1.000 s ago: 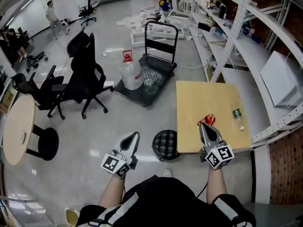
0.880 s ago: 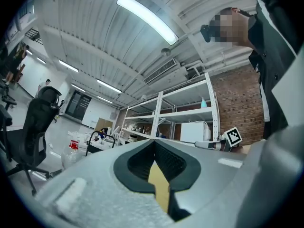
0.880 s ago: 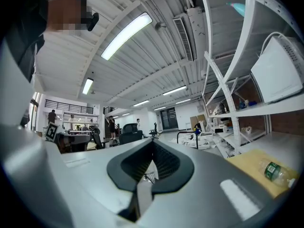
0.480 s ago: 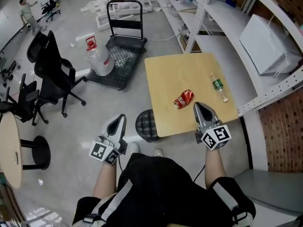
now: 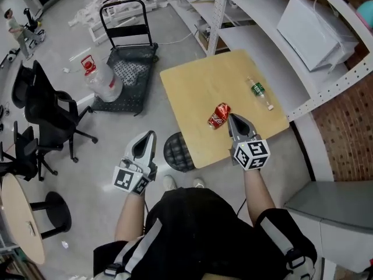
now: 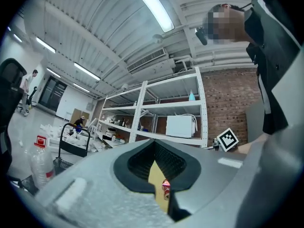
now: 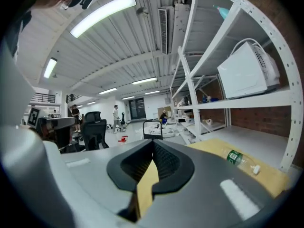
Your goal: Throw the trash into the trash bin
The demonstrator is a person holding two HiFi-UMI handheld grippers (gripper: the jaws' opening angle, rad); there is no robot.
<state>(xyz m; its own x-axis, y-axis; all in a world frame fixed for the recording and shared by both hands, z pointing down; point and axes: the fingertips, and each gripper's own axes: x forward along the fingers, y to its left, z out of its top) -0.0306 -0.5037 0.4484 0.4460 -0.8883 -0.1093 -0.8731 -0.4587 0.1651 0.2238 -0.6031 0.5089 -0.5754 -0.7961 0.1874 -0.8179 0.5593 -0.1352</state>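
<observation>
Right gripper (image 5: 232, 118) nearer red can (image 5: 219, 115) on wooden table (image 5: 195, 86).

Square light-wood bench (image 5: 192, 86) beside white metal shelving (image 5: 262, 48) bearing a white appliance (image 5: 312, 22). Black platform trolley (image 5: 129, 69), handle upright; red-capped water jug (image 5: 102, 83) just beside it. Two black office chairs (image 5: 46, 107). Round table (image 5: 20, 220), lower left. Brick wall (image 5: 349, 139).

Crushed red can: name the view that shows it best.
The head view: the crushed red can lies whole on the wooden table, close by the right claw. The left gripper view catches only a small sliver of it, far off. The right gripper view misses it.
</observation>
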